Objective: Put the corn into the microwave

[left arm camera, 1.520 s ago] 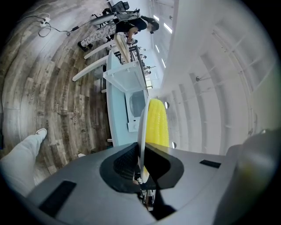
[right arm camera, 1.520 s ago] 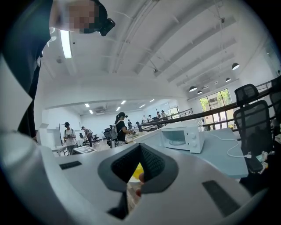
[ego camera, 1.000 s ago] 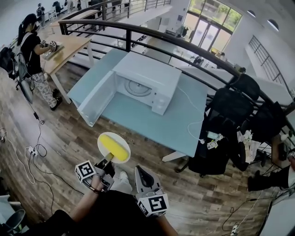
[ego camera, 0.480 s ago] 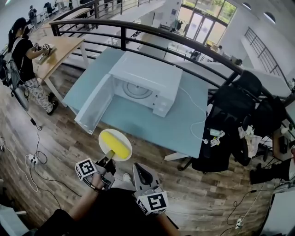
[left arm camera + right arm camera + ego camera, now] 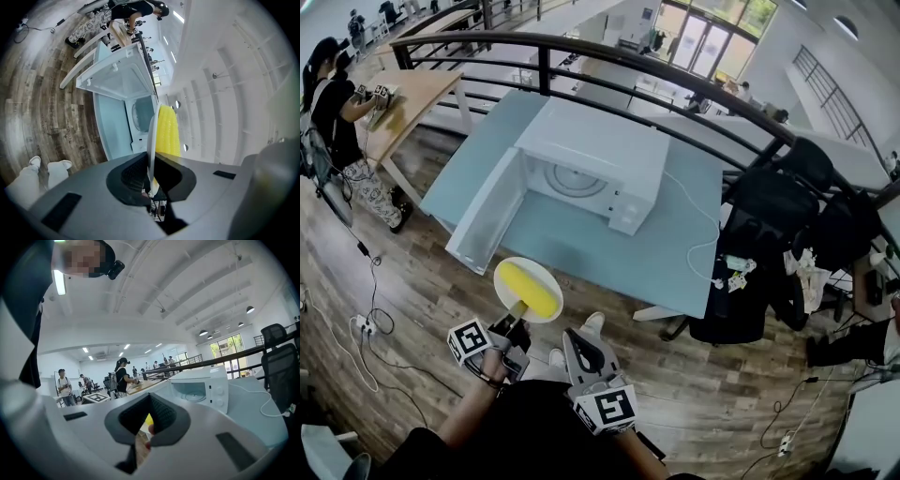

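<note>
Short of the desk (image 5: 581,251), the left tool (image 5: 517,317) clamps the plate (image 5: 507,273) by its rim so the corn (image 5: 532,291) lies level for the open microwave (image 5: 602,153); the right tool (image 5: 592,324) is closed, empty.

Left gripper (image 5: 517,316) grips plate (image 5: 542,272) (corn (image 5: 532,289) aboard); microwave (image 5: 600,157) open.

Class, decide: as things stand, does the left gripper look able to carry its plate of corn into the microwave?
Probably yes: the door stands open, the cavity looks empty, and nothing blocks the approach.
</note>
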Demonstrator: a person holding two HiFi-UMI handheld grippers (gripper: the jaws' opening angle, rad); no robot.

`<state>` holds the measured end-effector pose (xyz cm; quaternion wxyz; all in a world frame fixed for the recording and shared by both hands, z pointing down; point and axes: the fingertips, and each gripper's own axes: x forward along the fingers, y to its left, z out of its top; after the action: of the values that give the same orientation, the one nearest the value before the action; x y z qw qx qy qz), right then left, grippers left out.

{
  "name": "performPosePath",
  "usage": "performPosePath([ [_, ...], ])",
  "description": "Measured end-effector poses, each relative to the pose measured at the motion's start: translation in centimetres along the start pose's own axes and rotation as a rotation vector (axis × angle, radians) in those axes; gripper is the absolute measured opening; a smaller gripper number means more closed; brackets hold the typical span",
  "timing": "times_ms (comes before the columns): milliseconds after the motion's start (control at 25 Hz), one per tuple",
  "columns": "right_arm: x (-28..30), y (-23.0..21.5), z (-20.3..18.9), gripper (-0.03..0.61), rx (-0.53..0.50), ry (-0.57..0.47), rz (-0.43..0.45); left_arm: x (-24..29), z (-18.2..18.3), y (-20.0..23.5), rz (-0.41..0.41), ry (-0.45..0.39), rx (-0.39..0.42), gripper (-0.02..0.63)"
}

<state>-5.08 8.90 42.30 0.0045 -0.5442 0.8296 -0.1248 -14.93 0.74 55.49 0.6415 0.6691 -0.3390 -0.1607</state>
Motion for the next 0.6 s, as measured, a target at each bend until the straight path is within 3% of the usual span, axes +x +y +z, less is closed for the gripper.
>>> performPosePath([
  [600,5.2,-3.8,0.8,0.008,0.004,0.021,0.026,4.8,3.1,1.1,0.025,-0.022,-0.024,0.029],
])
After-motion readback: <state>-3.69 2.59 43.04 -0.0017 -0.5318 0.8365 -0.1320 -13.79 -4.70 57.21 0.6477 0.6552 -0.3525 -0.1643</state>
